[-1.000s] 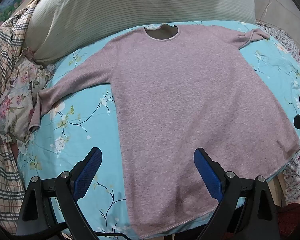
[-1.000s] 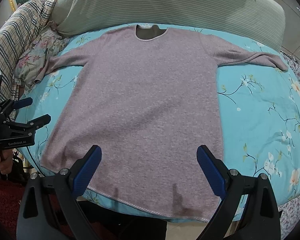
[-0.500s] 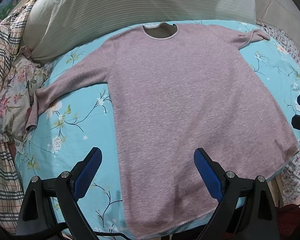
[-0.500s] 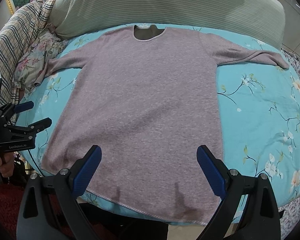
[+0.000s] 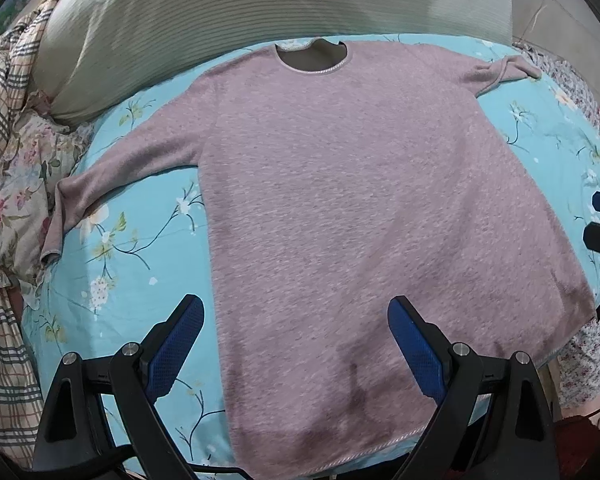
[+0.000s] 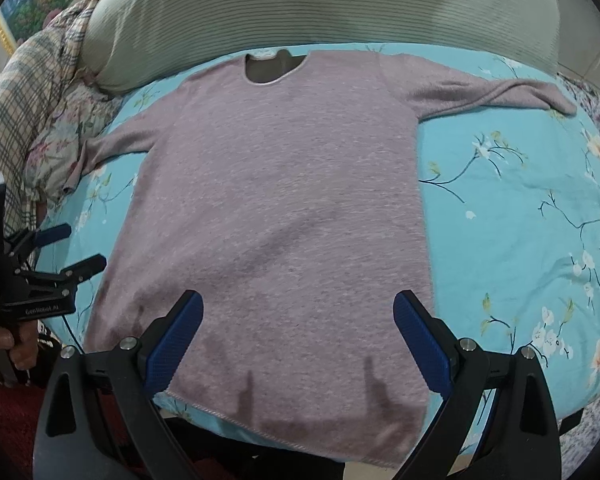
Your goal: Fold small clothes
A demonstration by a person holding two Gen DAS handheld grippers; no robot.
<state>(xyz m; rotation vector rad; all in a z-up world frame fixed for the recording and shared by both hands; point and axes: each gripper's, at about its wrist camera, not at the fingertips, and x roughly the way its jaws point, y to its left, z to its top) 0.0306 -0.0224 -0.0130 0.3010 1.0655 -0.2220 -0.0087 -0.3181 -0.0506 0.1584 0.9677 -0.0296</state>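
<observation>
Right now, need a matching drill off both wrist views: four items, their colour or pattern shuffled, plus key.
Items:
1. sweater
2. bedsheet
3. bolster pillow
4. blanket

Descriptions:
A. turquoise with flower sprigs
B. plaid, bunched at the far-left edge
C. mauve knit, spread flat
D. pale green, ribbed

Pairs: 1-C, 2-A, 3-D, 4-B

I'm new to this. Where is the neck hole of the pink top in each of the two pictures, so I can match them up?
Left wrist view: the neck hole sits top centre, just below the striped pillow.
Right wrist view: the neck hole is upper left of centre, again right under the pillow.
Shared landmark: the striped pillow behind the top.
</observation>
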